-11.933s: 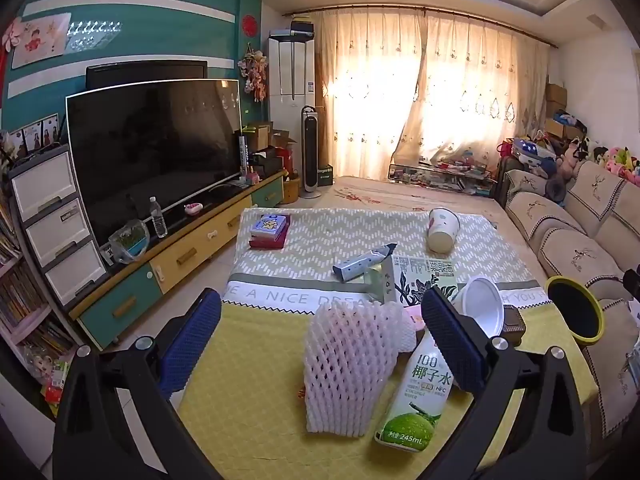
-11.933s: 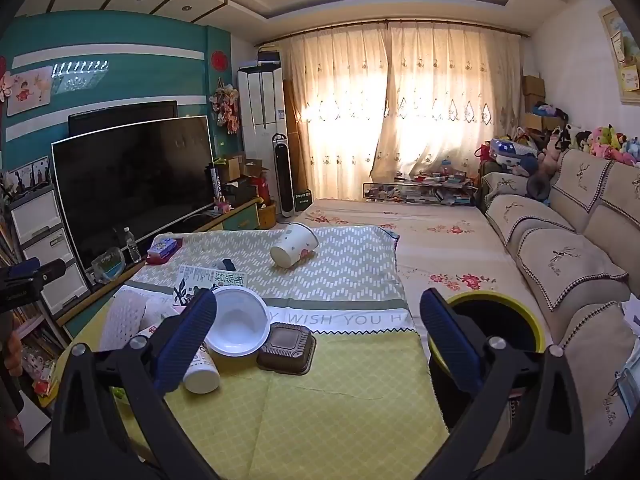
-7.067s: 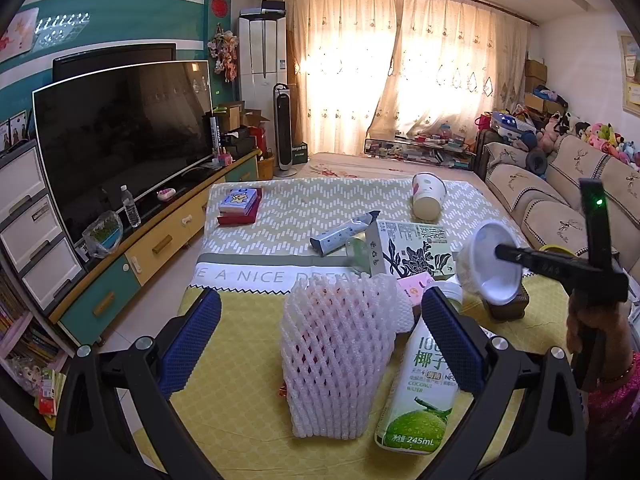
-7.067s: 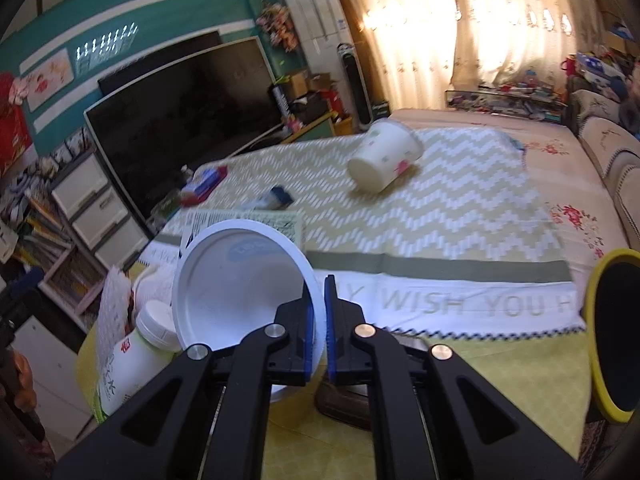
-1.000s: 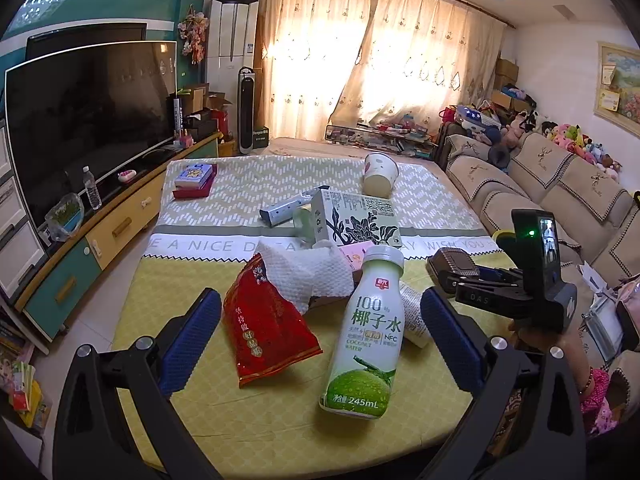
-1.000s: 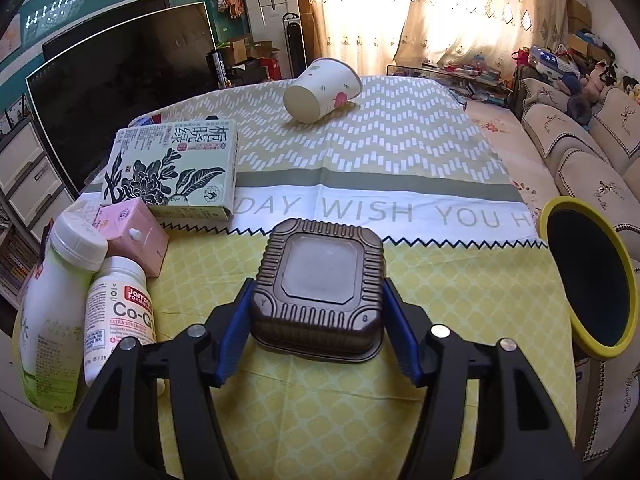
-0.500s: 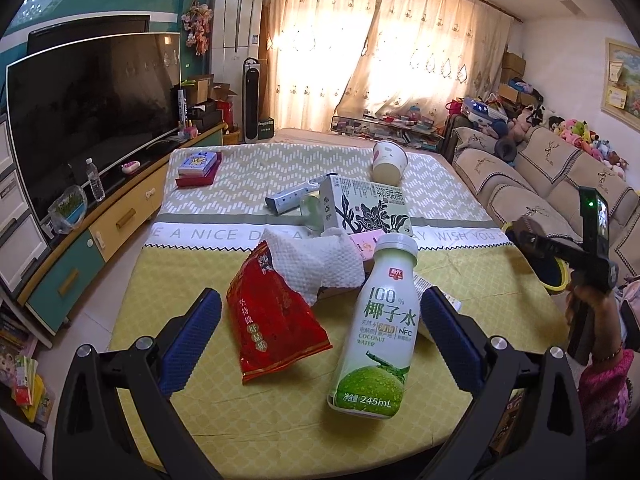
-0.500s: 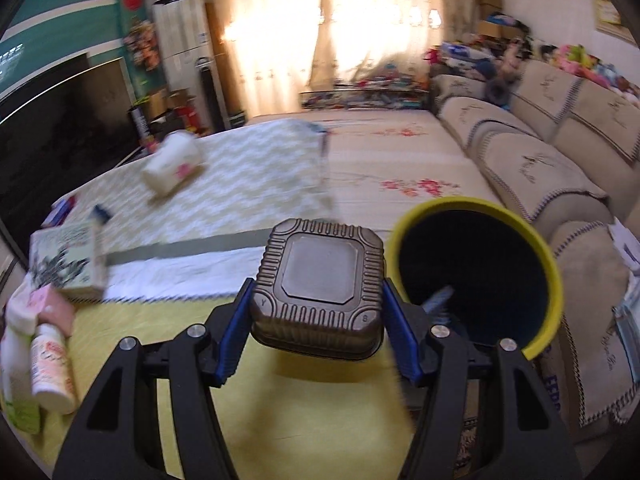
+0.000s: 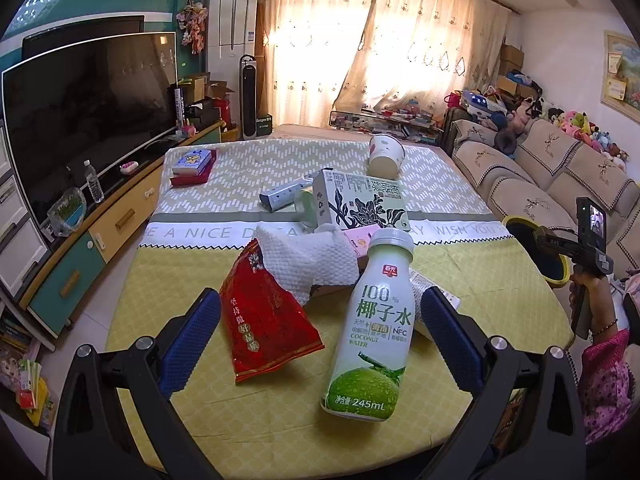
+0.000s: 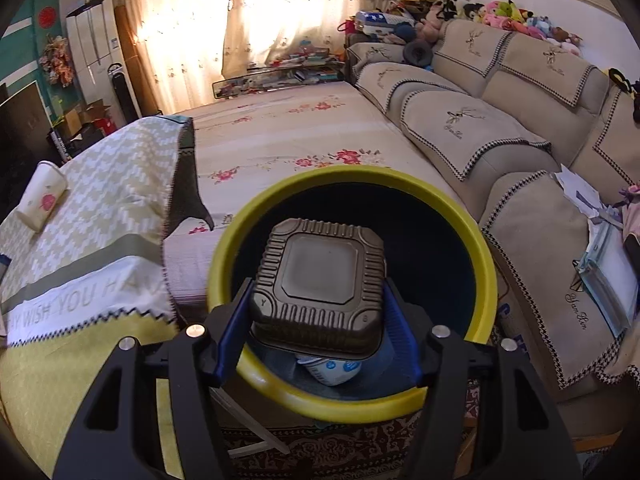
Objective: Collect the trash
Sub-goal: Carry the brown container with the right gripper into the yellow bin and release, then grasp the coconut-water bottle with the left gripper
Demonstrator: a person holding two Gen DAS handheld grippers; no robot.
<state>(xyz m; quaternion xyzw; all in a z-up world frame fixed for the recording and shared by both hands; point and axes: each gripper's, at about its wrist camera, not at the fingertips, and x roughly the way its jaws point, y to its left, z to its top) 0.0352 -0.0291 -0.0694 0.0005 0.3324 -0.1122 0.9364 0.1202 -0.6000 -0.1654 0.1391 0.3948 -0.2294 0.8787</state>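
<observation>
My right gripper (image 10: 318, 326) is shut on a brown ribbed plastic container (image 10: 320, 276) and holds it over the mouth of the yellow-rimmed dark bin (image 10: 476, 236). A white cup (image 10: 332, 372) lies in the bin below it. My left gripper (image 9: 320, 336) is open and empty above the near table edge. Between and ahead of its fingers stand a coconut water bottle (image 9: 372, 328) and a red snack bag (image 9: 264, 320). Behind them lie a white foam net (image 9: 308, 260), a green-white carton box (image 9: 360, 204) and a paper cup (image 9: 386, 156).
The table (image 9: 192, 280) carries a yellow and zigzag cloth. A blue tube (image 9: 284, 196) and a book stack (image 9: 192, 162) lie farther back. A TV cabinet (image 9: 80, 240) stands left. The sofa (image 10: 540, 168) is right of the bin. The bin's rim also shows in the left wrist view (image 9: 558, 280).
My right gripper has carried the brown container from beside the bin to directly over its mouth. My left gripper has stayed open, shifting slightly over the table.
</observation>
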